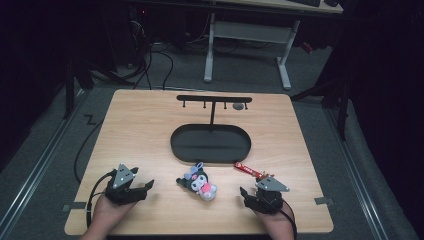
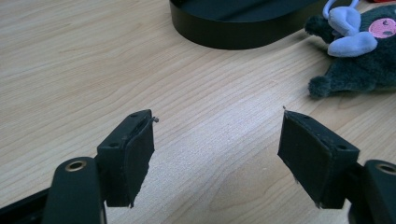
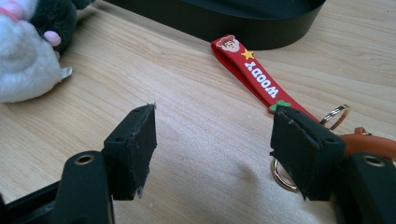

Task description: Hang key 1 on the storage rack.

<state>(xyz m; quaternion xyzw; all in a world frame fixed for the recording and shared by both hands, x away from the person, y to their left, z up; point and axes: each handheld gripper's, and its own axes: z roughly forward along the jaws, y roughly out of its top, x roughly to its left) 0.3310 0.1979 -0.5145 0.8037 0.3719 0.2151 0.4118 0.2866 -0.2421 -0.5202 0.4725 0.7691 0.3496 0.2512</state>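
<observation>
The wooden table bore a black oval tray, a plush toy and a red Woody keychain strap.

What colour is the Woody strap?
Red strap with white letters, clearest in the right gripper view.

Bare bench lies open along the left edge, while the black tray and its rack, seemingly upright, block mid-bench.

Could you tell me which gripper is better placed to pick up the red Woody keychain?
The right gripper, probably: the red Woody keychain lies just ahead of its open jaws. The left gripper sits beyond the plush toy.
</observation>
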